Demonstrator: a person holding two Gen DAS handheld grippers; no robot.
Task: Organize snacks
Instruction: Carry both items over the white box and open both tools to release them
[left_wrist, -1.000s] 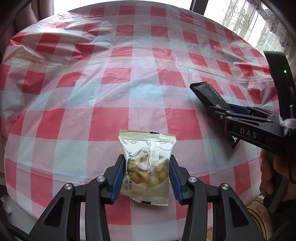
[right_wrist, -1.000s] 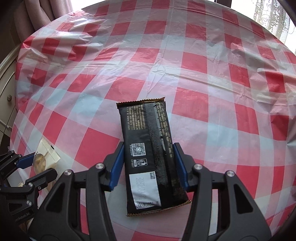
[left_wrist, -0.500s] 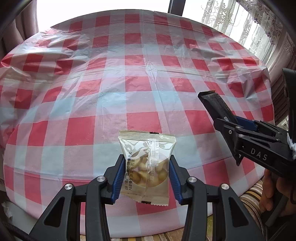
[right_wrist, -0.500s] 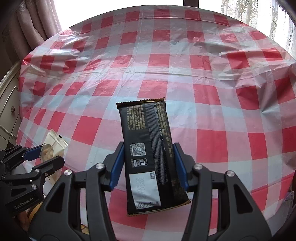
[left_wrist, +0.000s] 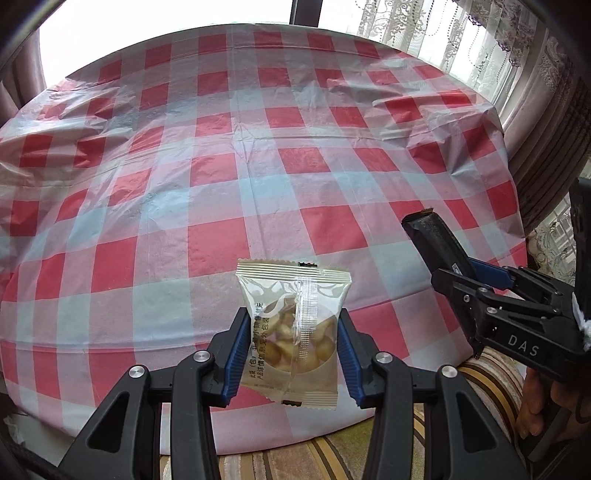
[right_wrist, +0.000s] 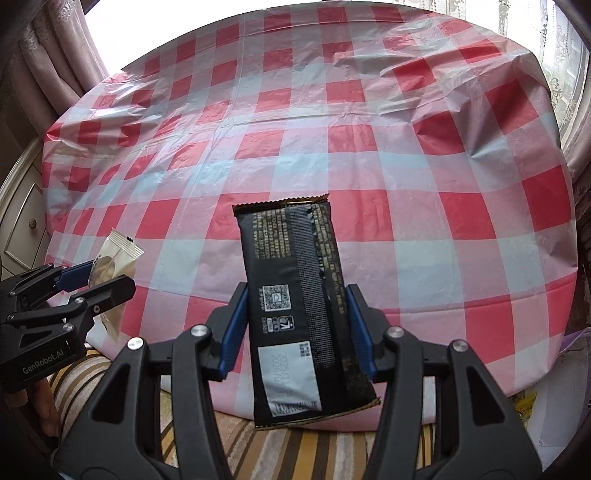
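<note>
The left gripper points steeply downward, its blue fingers clamped on a packet. The right gripper does likewise; a hand, seemingly bare, grips its handle.

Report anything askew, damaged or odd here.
The plastic tablecloth is crumpled and ridged near its far right corner. Otherwise nothing stands out: the nut packet and the black bar look sealed, each clamped in a tool.

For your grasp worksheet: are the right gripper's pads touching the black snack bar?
Touching. The right wrist view shows both blue pads pressed against the black snack bar's edges.
</note>
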